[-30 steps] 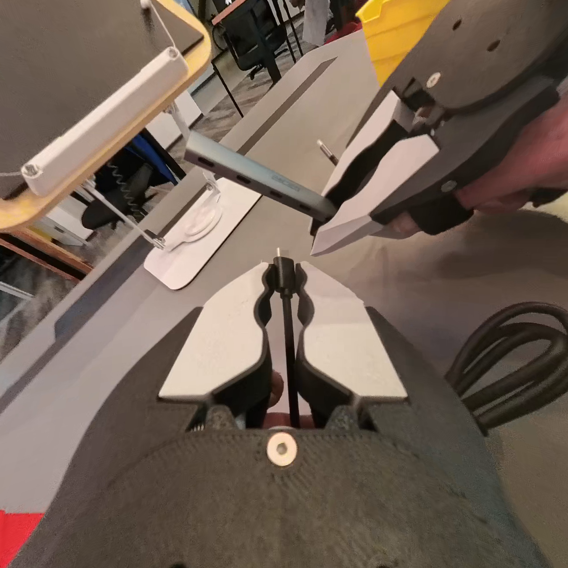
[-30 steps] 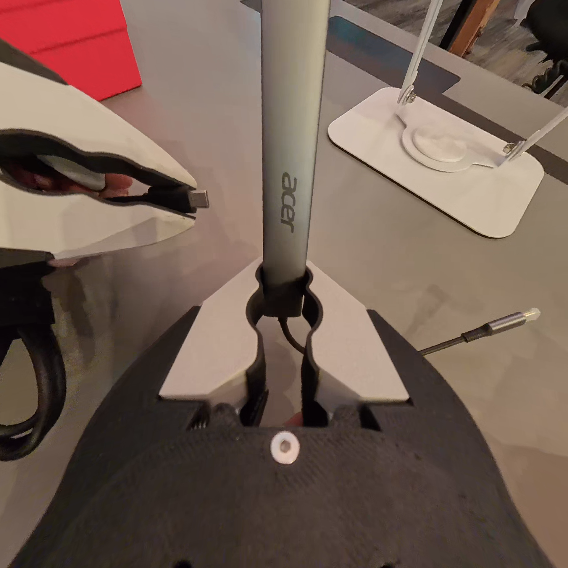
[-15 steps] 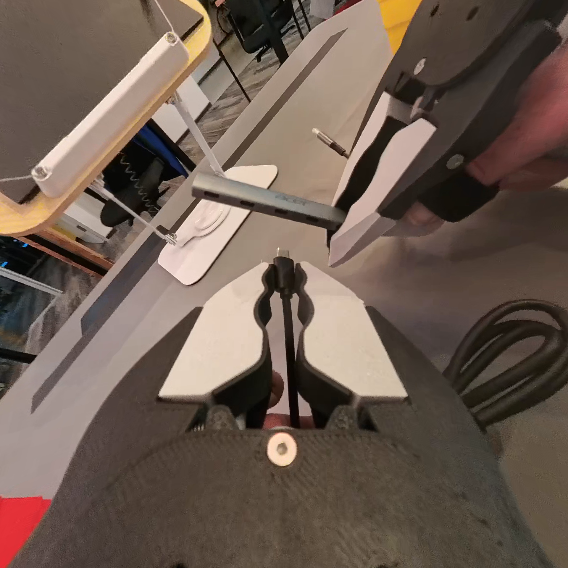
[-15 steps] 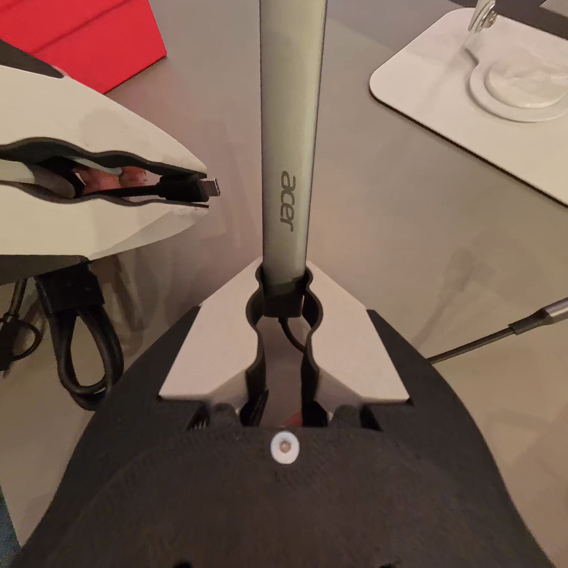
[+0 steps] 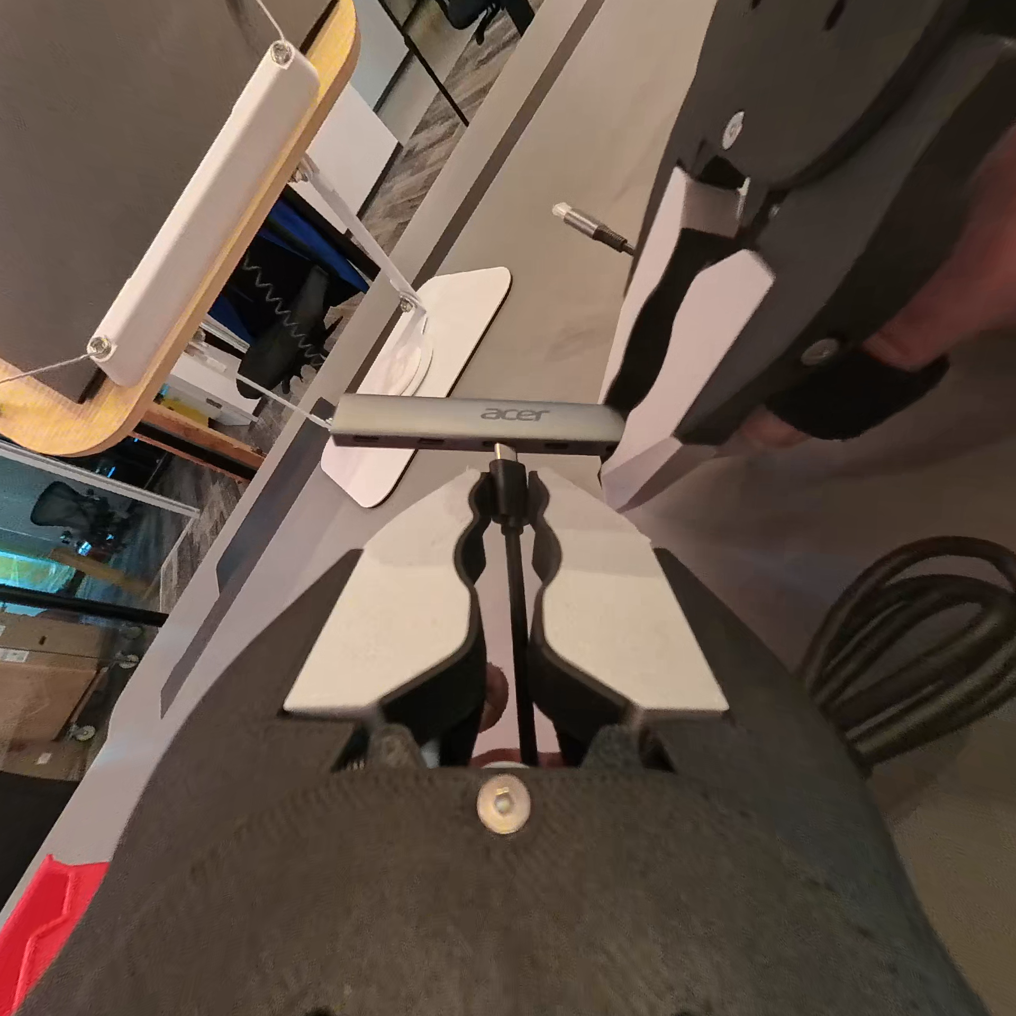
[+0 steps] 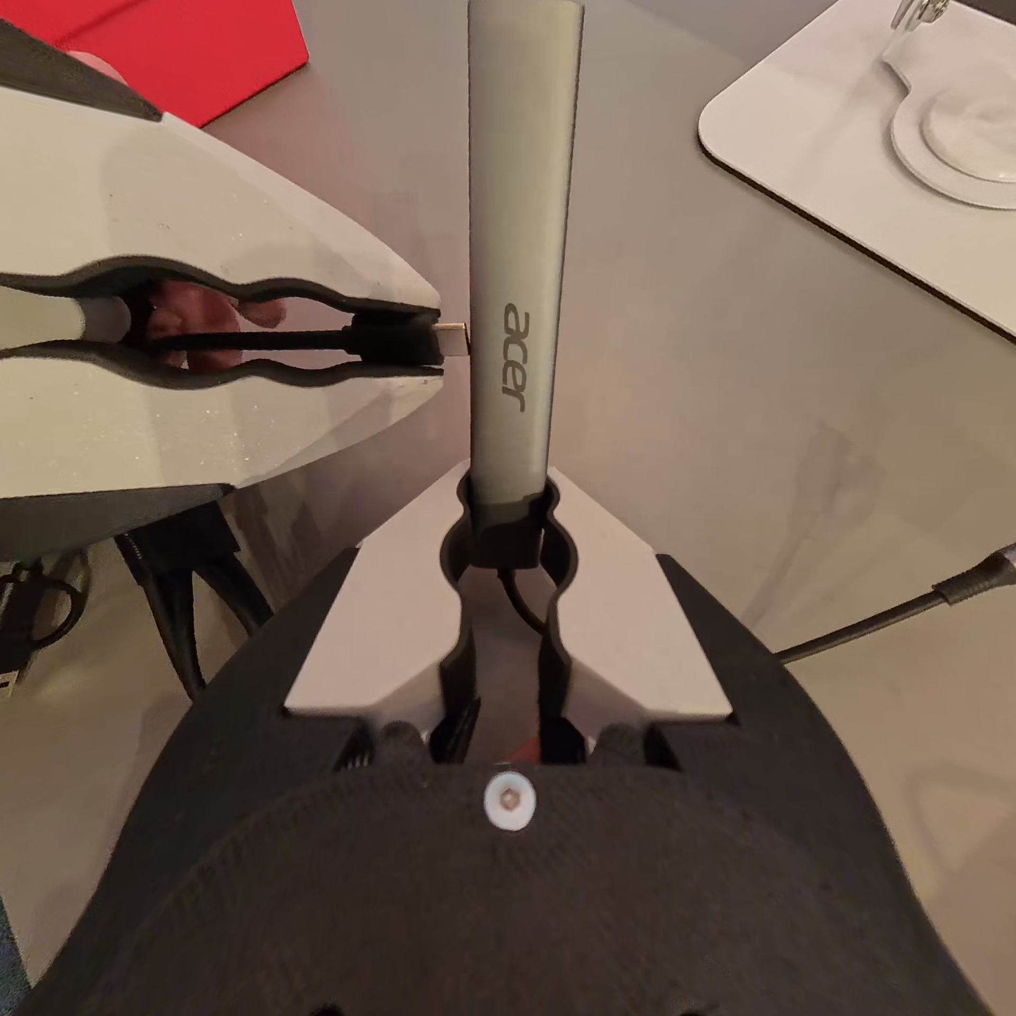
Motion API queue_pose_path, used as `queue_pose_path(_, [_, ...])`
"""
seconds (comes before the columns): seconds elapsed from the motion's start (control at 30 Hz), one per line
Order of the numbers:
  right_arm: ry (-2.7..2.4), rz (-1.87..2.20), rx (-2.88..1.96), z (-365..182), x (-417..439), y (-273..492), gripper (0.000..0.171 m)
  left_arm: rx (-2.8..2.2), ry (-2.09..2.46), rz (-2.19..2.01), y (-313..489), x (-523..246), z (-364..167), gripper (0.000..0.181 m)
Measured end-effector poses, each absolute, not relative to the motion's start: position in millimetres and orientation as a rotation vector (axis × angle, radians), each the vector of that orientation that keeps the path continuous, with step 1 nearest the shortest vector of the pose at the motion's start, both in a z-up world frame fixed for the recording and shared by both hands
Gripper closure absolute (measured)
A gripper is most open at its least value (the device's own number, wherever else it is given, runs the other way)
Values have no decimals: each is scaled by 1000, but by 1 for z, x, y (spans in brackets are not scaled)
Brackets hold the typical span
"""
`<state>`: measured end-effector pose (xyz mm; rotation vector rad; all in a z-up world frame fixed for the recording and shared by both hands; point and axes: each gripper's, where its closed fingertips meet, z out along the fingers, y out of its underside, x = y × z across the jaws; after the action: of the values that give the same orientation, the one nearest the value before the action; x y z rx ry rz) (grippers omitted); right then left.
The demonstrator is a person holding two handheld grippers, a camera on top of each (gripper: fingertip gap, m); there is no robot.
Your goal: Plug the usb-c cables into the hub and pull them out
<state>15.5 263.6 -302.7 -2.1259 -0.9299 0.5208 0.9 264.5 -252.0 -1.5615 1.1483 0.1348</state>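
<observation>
My left gripper (image 5: 507, 484) is shut on a black USB-C cable plug (image 5: 508, 475). Its metal tip touches a port on the side of the grey hub (image 5: 473, 420). My right gripper (image 6: 508, 495) is shut on the near end of the hub (image 6: 519, 247), which sticks straight out in front of it above the table. In the right wrist view the left gripper (image 6: 437, 343) comes in from the left with the plug (image 6: 396, 343) level against the hub's side. In the left wrist view the right gripper (image 5: 616, 473) holds the hub from the right. A second, silver-tipped cable (image 5: 585, 225) (image 6: 967, 580) lies on the table.
A white lamp base (image 5: 440, 352) (image 6: 857, 165) stands on the grey table beyond the hub. Coiled black cables (image 5: 912, 643) lie at the right of the left gripper. A red object (image 6: 181, 55) lies at the far left. A wood-edged board (image 5: 165, 220) hangs over the upper left. There is about 6 cm between the tips of the two grippers.
The hub has swung level and square to the left gripper. The plug has closed the gap and now touches the hub's side port.
</observation>
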Motion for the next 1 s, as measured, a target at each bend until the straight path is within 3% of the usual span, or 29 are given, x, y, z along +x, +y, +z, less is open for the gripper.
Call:
queue_pose_path(0.47, [-975, 329, -2026, -299, 19, 269, 155, -1598, 1089, -29, 262, 2, -246, 169])
queue_pose_path(1.0, [-949, 380, -1940, -291, 15, 268, 156, -1635, 1038, -199, 262, 4, -240, 169])
